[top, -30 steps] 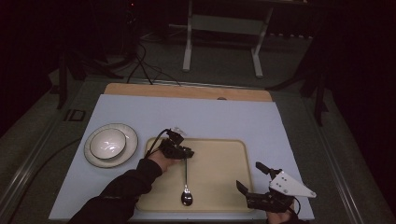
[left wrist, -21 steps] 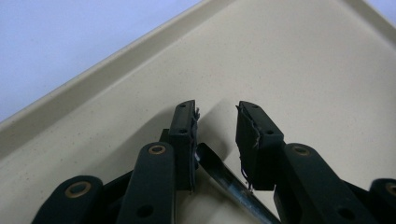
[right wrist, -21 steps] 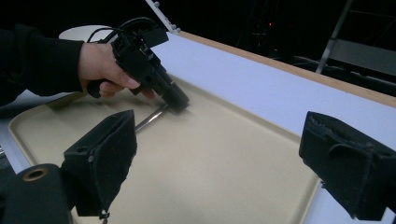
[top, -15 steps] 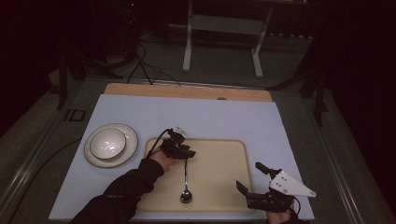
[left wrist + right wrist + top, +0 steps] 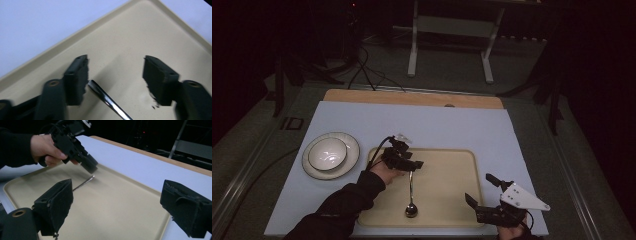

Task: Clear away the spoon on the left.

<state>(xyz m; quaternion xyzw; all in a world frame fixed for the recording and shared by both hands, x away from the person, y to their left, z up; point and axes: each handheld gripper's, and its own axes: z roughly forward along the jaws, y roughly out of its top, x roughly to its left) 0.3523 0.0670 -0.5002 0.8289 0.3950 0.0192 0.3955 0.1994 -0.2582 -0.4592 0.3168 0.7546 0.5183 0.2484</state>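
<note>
A metal spoon (image 5: 411, 192) lies on the beige tray (image 5: 447, 180), bowl toward the front edge and handle pointing away. My left gripper (image 5: 413, 164) hovers over the handle's far end, held by a hand in a dark sleeve. In the left gripper view it (image 5: 116, 72) stands open, and the spoon handle tip (image 5: 100, 93) lies just beside the left jaw on the tray (image 5: 125, 42). My right gripper (image 5: 482, 190) rests at the tray's front right corner, open wide (image 5: 117, 200) with nothing between its jaws. It looks across the tray (image 5: 112, 207) at the left gripper (image 5: 75, 142) and the spoon handle (image 5: 84, 183).
A white plate with a small bowl on it (image 5: 330, 154) sits left of the tray on the pale blue mat (image 5: 437, 125). A wooden strip (image 5: 412, 98) runs along the table's far edge. Beyond it stand a metal frame (image 5: 449, 25) and floor cables.
</note>
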